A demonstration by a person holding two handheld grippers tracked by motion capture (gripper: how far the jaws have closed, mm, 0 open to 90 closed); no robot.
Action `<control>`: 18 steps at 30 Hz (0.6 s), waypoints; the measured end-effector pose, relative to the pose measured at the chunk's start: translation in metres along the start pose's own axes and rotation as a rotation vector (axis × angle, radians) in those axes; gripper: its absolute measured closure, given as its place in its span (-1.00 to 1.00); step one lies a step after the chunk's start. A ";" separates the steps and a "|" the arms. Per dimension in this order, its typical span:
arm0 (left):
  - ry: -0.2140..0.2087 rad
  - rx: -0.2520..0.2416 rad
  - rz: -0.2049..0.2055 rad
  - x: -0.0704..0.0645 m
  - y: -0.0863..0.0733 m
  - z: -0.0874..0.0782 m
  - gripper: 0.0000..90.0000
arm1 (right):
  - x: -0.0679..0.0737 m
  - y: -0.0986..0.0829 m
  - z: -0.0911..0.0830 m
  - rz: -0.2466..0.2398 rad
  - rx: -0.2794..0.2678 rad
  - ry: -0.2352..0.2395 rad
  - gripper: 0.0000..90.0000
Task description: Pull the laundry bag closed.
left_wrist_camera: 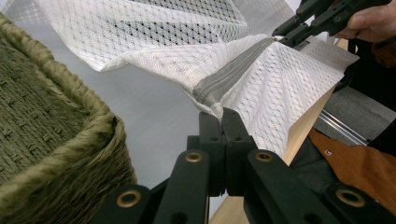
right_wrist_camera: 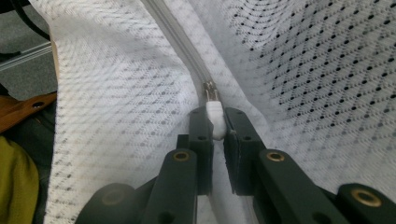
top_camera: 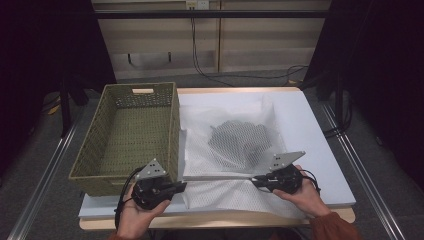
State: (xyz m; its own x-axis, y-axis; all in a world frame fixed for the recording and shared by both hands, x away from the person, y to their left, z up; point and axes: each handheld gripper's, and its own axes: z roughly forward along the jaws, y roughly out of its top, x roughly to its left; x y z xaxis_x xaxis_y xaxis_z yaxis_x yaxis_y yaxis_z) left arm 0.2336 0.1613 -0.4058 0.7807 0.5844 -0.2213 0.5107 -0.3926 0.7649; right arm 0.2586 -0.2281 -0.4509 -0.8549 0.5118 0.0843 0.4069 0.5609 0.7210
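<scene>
My left tool (left_wrist_camera: 222, 116) pinched the mesh bag's (top_camera: 235, 137) zipper end; my right tool (right_wrist_camera: 215, 122) gripped the zipper pull (right_wrist_camera: 215, 116). Next I needed a steady slide along the zipper (left_wrist_camera: 233, 70).

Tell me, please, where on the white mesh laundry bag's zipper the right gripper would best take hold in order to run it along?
On the small white pull tab, coming in along the zipper line. The tab stands proud of the flat mesh bag and fits between the right gripper jaws, which already pinch it. The left gripper clamps the bag's corner at the zipper's end, keeping the zipper taut.
</scene>
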 end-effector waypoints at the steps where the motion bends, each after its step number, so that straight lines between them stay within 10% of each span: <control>1: 0.000 -0.002 0.000 0.000 0.000 0.000 0.98 | 0.000 0.000 -0.001 0.001 0.002 -0.007 0.84; 18: 0.004 -0.004 0.010 0.000 0.000 -0.001 0.98 | -0.001 -0.007 -0.006 0.012 0.007 -0.017 0.83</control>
State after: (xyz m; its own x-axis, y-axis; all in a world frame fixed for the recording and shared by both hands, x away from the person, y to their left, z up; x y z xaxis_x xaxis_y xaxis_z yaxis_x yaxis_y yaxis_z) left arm 0.2333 0.1618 -0.4050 0.7842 0.5833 -0.2115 0.5017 -0.3955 0.7693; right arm 0.2541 -0.2368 -0.4520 -0.8446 0.5292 0.0812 0.4191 0.5592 0.7153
